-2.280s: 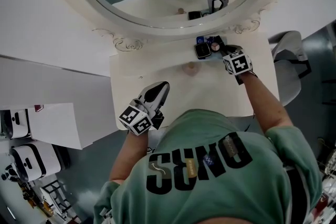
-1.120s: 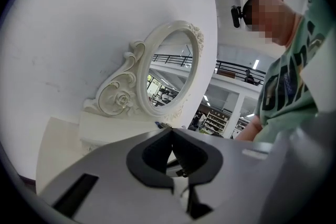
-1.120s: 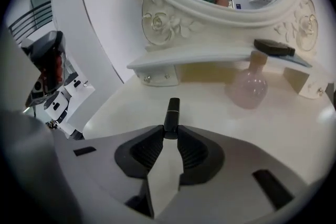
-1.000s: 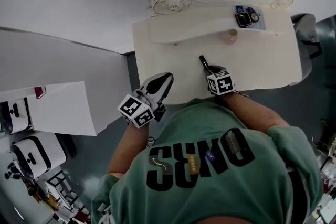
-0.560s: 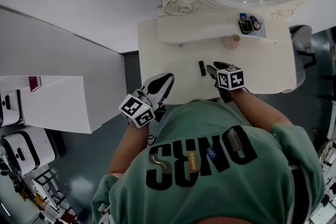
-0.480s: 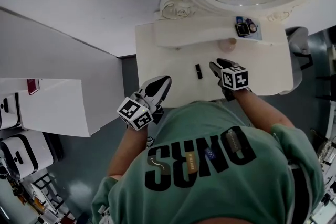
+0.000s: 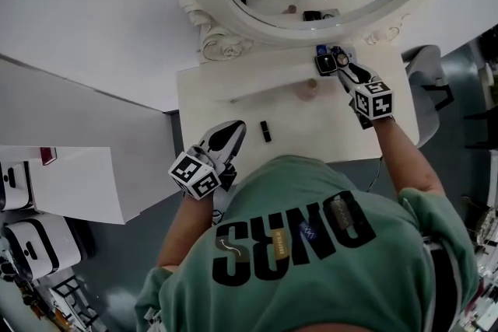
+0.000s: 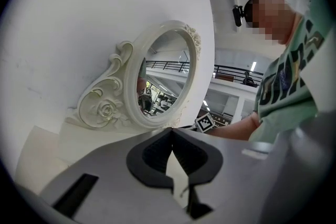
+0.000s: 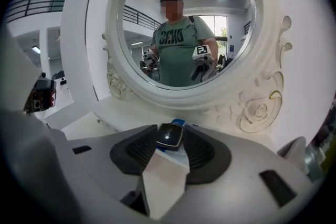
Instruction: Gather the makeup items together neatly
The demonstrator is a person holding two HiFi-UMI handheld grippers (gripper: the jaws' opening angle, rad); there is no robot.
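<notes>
Reaching forward and to the right, the person's right arm is stretched almost straight over the worktop [image 7: 334, 128], carrying the right gripper [image 7: 343, 61] up to the foot of the oval mirror [image 7: 218, 43]. Its marker cube faces up. The left arm is bent at the elbow and drawn in close to the body, with the left gripper [image 7: 232, 132] at the near edge of the worktop and angled up toward the mirror.

The right gripper's jaws stand partly apart. A dark square compact [image 9: 169, 136] sits at their tips, framed closely by both pads. Whether either pad touches it cannot be told. The compact lies on a blue item [image 9: 177, 123], of which only a sliver shows past its far edge.

The left gripper's jaws are closed, tips meeting, with nothing between them. A small dark tube [image 7: 265, 131] lies on the worktop just to the right of those jaws. A round pinkish item [image 7: 309, 89] rests farther on, between the tube and the right jaws. Both are too small to name more exactly.

The person's shoulders cut off the near edge of the worktop, and the right gripper hides whatever lies beneath it beside the compact.
</notes>
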